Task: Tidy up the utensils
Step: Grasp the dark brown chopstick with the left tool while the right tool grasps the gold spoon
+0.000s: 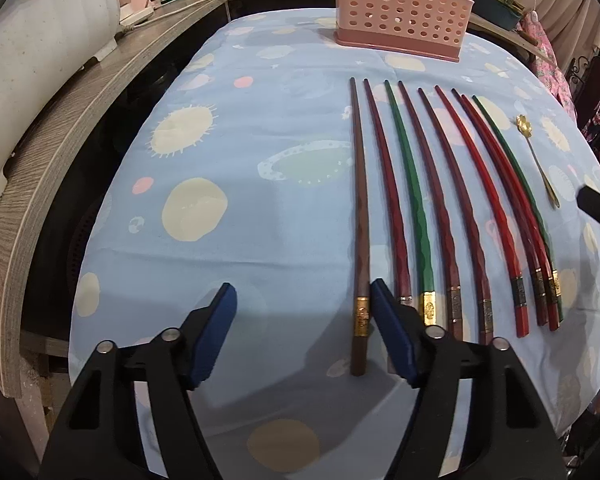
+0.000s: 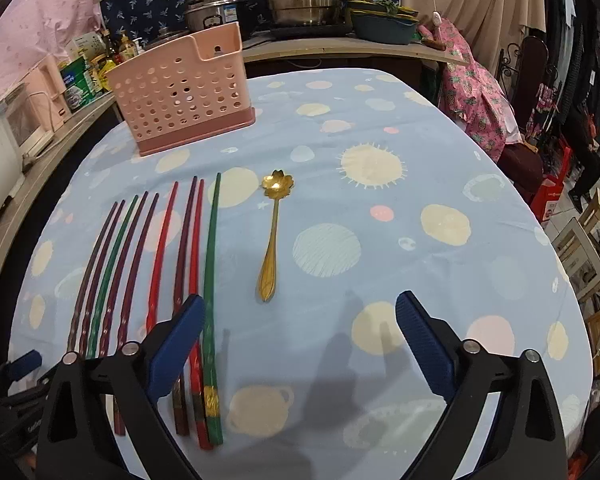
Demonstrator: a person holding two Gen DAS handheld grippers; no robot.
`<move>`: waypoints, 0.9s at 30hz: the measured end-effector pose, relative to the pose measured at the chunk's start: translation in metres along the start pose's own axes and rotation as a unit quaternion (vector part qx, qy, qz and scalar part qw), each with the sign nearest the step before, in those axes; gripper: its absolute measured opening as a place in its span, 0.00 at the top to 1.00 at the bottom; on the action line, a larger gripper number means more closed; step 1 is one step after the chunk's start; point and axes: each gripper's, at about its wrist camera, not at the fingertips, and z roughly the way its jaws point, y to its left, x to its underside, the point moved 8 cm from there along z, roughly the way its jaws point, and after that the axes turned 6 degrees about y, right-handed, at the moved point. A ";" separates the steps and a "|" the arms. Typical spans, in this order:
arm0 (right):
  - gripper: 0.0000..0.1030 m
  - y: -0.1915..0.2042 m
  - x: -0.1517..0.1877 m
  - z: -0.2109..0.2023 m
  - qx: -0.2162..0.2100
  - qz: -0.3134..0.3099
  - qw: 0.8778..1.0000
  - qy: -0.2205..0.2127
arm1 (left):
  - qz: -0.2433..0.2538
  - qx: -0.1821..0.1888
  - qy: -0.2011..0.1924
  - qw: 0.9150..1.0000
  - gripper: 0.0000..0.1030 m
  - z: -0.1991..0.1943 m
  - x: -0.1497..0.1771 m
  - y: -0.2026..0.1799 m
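Right gripper with jaws spread wide above a planet-print tablecloth. Nine chopsticks lie side by side at left; a gold spoon lies just beside them; a pink holder stands behind.

The top of the pink utensil holder is being cut off by the left wrist view's upper edge. In the right wrist view, the right gripper's left finger is covering the near lengths of several chopsticks — their banded ends are mostly going unseen. The left gripper is peeking in at the left edge, its jaws hidden. Labels on the far shelf bottles are staying too small to read.
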 end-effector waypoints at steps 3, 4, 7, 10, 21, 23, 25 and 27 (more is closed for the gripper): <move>0.30 0.000 -0.013 0.014 -0.007 0.006 1.000 0.007 | 0.001 0.009 0.003 1.000 0.50 0.000 -0.002 -0.002; 0.33 0.001 -0.015 0.019 -0.010 0.006 1.000 0.011 | 0.001 0.012 0.004 1.000 0.55 0.000 -0.003 -0.002; 0.48 0.006 -0.016 0.033 -0.019 0.005 0.999 0.026 | 0.001 0.018 0.007 1.000 0.68 -0.001 -0.004 -0.002; 0.62 0.012 -0.012 0.041 -0.028 0.000 0.999 0.037 | -0.001 0.020 0.008 1.000 0.74 -0.001 -0.005 0.000; 0.89 0.015 -0.004 0.038 -0.030 -0.017 0.999 0.024 | 0.004 0.024 0.008 1.000 0.89 0.000 -0.007 0.000; 0.90 0.014 -0.003 0.037 -0.034 -0.015 0.999 0.026 | 0.003 0.026 0.008 1.000 0.90 -0.001 -0.007 0.000; 0.90 0.012 -0.002 0.033 -0.039 -0.013 0.999 0.026 | 0.003 0.031 0.009 0.999 0.90 -0.002 -0.007 -0.001; 0.90 0.011 -0.001 0.028 -0.044 -0.010 0.999 0.024 | 0.002 0.031 0.005 0.999 0.91 -0.005 -0.007 -0.001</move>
